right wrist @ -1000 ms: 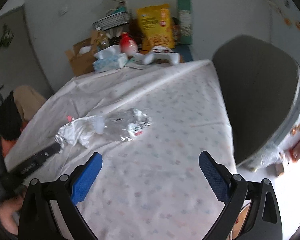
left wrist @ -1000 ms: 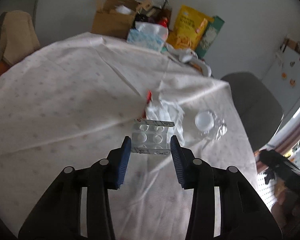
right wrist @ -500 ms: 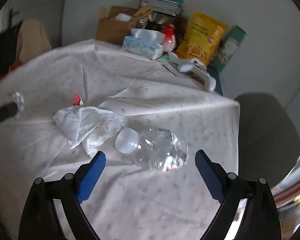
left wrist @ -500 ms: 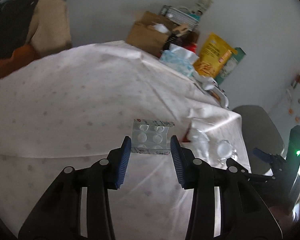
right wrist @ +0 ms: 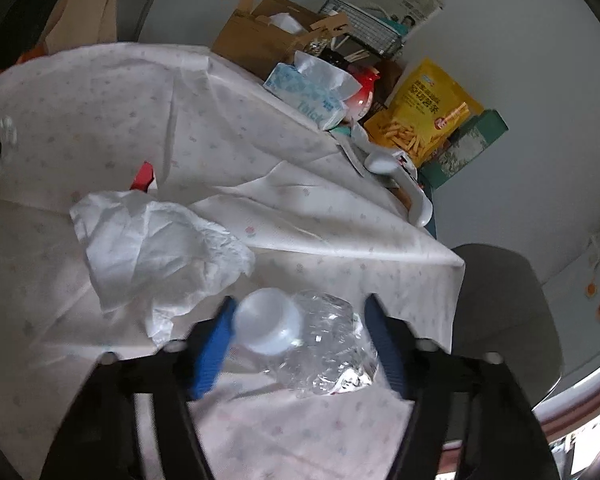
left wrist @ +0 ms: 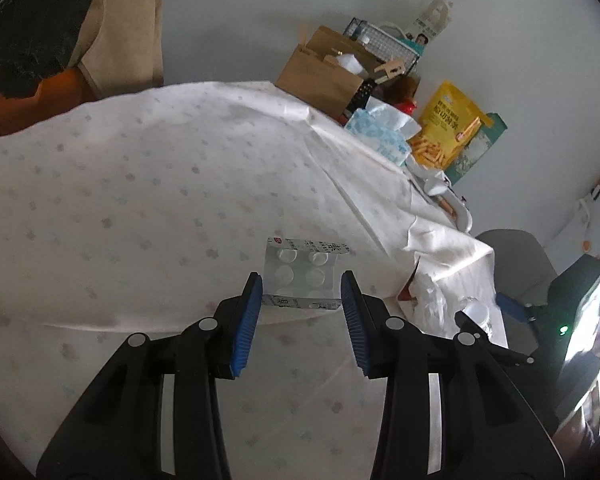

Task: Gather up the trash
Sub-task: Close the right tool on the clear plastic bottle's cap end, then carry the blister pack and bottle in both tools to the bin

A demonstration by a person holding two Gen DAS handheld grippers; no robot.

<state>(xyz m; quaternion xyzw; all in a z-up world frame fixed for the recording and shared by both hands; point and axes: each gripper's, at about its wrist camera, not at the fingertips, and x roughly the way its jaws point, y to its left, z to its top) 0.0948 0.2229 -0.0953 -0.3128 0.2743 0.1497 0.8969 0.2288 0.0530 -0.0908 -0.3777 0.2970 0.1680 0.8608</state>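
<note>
My left gripper (left wrist: 302,280) is shut on a clear blister pack (left wrist: 300,270), held above the white tablecloth (left wrist: 140,200). My right gripper (right wrist: 300,308) straddles a crushed clear plastic bottle (right wrist: 328,344) with a white cap (right wrist: 268,326), which lies on the cloth. Its jaws are closing, and the blue pads sit against the bottle's two sides. The left finger is blurred. A crumpled white tissue (right wrist: 156,248) lies just left of the bottle, with a red scrap (right wrist: 143,176) behind it.
Along the back edge of the table stand a cardboard box (right wrist: 260,40), a tissue box (right wrist: 304,92), a yellow snack bag (right wrist: 424,112) and a green box (right wrist: 472,144). A grey chair (right wrist: 504,312) is beyond the table's right corner.
My right gripper rolled, dropped over the bottle and its jaws narrowed from wide open onto it. My left gripper, still holding the blister pack, moved left away from the tissue.
</note>
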